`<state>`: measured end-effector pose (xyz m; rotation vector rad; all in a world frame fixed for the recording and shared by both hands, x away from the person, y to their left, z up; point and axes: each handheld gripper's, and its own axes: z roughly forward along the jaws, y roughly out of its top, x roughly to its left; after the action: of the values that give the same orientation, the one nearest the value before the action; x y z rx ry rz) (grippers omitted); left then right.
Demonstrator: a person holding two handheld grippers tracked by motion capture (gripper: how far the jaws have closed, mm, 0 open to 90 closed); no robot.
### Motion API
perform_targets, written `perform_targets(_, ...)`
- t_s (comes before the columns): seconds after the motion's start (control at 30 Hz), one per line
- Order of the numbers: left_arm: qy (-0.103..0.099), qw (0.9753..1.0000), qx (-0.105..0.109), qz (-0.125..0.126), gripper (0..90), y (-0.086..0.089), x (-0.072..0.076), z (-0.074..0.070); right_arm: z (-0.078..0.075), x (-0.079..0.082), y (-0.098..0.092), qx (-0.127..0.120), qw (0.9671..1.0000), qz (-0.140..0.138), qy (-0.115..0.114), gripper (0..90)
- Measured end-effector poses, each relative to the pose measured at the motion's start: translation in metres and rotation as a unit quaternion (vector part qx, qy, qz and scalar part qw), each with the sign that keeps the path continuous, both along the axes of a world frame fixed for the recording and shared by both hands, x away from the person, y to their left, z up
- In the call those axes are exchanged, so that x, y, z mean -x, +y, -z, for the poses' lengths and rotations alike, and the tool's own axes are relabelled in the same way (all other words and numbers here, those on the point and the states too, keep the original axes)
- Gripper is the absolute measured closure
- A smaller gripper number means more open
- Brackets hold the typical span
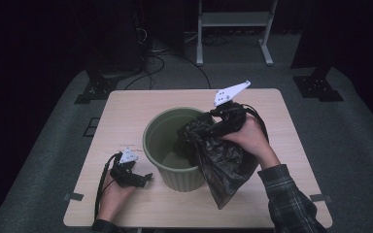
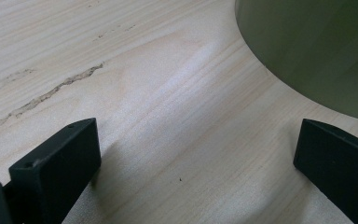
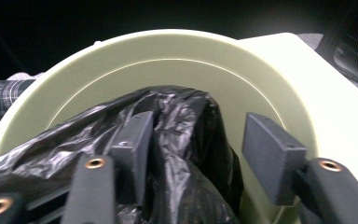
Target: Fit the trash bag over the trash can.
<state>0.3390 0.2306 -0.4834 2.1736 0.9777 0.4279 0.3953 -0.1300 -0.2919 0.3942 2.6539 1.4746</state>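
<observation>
While black bag [image 1: 221, 155] hides bin [image 1: 167, 145] rim: R tool [image 3: 196, 140] jaws wide over bag, L tool [image 2: 196, 154] wide, empty.

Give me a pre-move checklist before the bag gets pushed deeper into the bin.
1. Right gripper jaws open around the black bag: ok, jaws apart with bag plastic between them.
2. Bag mouth over the bin's rim: not ok, most of the bag hangs outside the green bin on its right side.
3. Firm hold on the bag: cannot tell, the jaws are not closed and the right hand bunches the plastic.
4. Left gripper free to steady the bin: ok, open, resting on the table beside the bin, apart from it.
5. Bin upright: ok.
</observation>
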Motion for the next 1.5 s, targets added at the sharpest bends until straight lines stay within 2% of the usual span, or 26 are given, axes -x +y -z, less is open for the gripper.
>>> perform_targets(0.1, 0.0, 1.0, 0.0, 0.0, 0.0, 0.0, 0.0, 0.0, -0.001, 0.001, -0.003, 0.004, 0.9999, 0.013, -0.001, 25.3)
perform_targets(0.17, 0.0, 1.0, 0.0, 0.0, 0.0, 0.0, 0.0, 0.0, -0.002, 0.002, -0.007, 0.006, 0.9996, 0.027, -0.012, 17.6)
perform_targets(0.4, 0.0, 1.0, 0.0, 0.0, 0.0, 0.0, 0.0, 0.0, -0.005, 0.009, -0.024, -0.006, 0.9988, 0.044, -0.019, 15.7)
perform_targets(0.53, 0.0, 1.0, 0.0, 0.0, 0.0, 0.0, 0.0, 0.0, -0.005, 0.013, -0.041, -0.024, 0.9984, 0.05, -0.015, 15.7)
perform_targets(0.63, 0.0, 1.0, 0.0, 0.0, 0.0, 0.0, 0.0, 0.0, -0.005, 0.015, -0.047, -0.022, 0.9983, 0.053, -0.014, 15.7)
perform_targets(0.77, 0.0, 1.0, 0.0, 0.0, 0.0, 0.0, 0.0, 0.0, -0.003, 0.021, -0.063, -0.031, 0.9979, 0.057, -0.01, 15.8)
perform_targets(0.8, 0.0, 1.0, 0.0, 0.0, 0.0, 0.0, 0.0, 0.0, -0.002, 0.023, -0.066, -0.035, 0.9978, 0.057, -0.008, 17.7)
perform_targets(0.83, 0.0, 1.0, 0.0, 0.0, 0.0, 0.0, 0.0, 0.0, 0.0, 0.026, -0.073, -0.043, 0.9978, 0.05, -0.001, 23.6)
perform_targets(0.87, 0.0, 1.0, 0.0, 0.0, 0.0, 0.0, 0.0, 0.0, 0.0, 0.026, -0.073, -0.043, 0.9978, 0.05, -0.001, 23.6)
perform_targets(0.97, 0.0, 1.0, 0.0, 0.0, 0.0, 0.0, 0.0, 0.0, 0.009, 0.031, -0.082, -0.042, 0.9981, 0.044, 0.008, 36.2)
perform_targets(1.03, 0.0, 1.0, 0.0, -0.001, 0.0, 0.0, 0.0, 0.0, 0.011, 0.031, -0.085, -0.046, 0.9979, 0.043, 0.015, 38.4)
perform_targets(1.07, 0.0, 1.0, 0.0, -0.001, 0.0, 0.0, 0.0, 0.0, 0.013, 0.031, -0.088, -0.05, 0.9978, 0.041, 0.017, 45.1)
perform_targets(1.17, 0.0, 1.0, 0.0, 0.0, 0.0, 0.0, 0.0, 0.0, 0.017, 0.032, -0.093, -0.058, 0.9976, 0.029, 0.026, 72.6)
perform_targets(1.27, 0.0, 1.0, 0.0, -0.001, 0.0, 0.0, 0.0, 0.0, 0.016, 0.027, -0.092, -0.049, 0.9979, 0.038, 0.016, 87.8)
perform_targets(1.5, 0.0, 1.0, 0.0, -0.001, 0.0, 0.0, 0.0, 0.0, 0.011, 0.01, -0.079, -0.058, 0.9974, 0.044, 0.004, 87.9)
